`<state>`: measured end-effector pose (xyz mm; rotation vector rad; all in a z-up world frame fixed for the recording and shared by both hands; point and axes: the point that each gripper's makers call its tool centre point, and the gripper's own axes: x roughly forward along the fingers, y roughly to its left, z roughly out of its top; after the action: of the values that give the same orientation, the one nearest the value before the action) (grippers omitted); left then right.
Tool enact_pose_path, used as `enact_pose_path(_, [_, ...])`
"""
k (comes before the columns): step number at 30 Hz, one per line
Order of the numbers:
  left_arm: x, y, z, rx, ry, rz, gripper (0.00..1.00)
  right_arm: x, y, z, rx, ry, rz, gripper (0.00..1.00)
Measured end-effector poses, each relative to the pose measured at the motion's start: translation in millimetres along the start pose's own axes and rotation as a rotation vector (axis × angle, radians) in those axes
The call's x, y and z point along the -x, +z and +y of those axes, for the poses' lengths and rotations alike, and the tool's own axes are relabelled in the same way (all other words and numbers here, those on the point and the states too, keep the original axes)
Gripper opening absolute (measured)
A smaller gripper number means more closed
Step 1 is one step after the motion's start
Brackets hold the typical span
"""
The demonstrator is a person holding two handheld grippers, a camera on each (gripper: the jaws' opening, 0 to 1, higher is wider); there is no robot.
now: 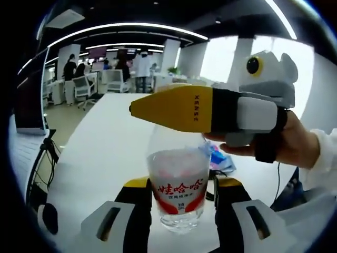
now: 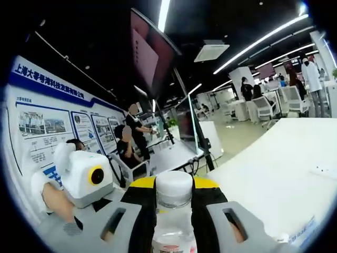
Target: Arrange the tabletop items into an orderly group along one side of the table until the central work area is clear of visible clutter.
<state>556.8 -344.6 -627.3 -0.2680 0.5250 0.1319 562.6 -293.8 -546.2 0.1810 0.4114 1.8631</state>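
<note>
Left gripper view: a clear water bottle [image 1: 180,195] with a red-and-white label is seen standing on the white worktop [image 1: 100,158], pinched at its body between the jaws of the left hand-held gripper [image 1: 179,197]. The right hand-held gripper [image 1: 158,110], held by a hand [image 1: 287,143], is seen at the bottle's top.

Right gripper view: the bottle's white cap [image 2: 174,188] is clamped between the right hand-held gripper's yellow-tipped jaws. A crumpled blue item [image 1: 220,158] is visible behind the bottle.
</note>
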Motion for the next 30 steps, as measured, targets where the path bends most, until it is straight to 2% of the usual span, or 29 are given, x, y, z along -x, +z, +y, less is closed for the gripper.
enact_pose_path(3, [1.9, -8.8, 3.5, -0.009, 0.012, 0.015, 0.56, 1.7, 3.1, -3.5, -0.002, -0.003, -0.02, 0.2])
enact_pose_path(5, [5.4, -12.7, 7.4, 0.003, 0.023, 0.018, 0.58, 3.1, 4.8, -11.5, -0.017, -0.014, -0.027, 0.2])
enact_pose_path(12, [21.8, -15.9, 8.3, 0.054, 0.014, -0.016, 0.6, 7.8, -9.2, -44.1, 0.013, -0.077, 0.023, 0.21])
enact_pose_path(18, [29.8, -19.9, 8.1, 0.066, 0.023, -0.021, 0.61, 11.2, -13.1, -65.3, 0.006, -0.11, 0.02, 0.21])
enact_pose_path(25, [36.5, -19.9, 6.3, 0.089, 0.027, -0.046, 0.63, 10.9, -10.0, -89.7, 0.023, -0.146, 0.009, 0.21])
enact_pose_path(30, [41.8, -26.8, 6.1, 0.09, 0.022, -0.05, 0.63, 9.3, -3.0, -107.2, 0.037, -0.172, -0.011, 0.21])
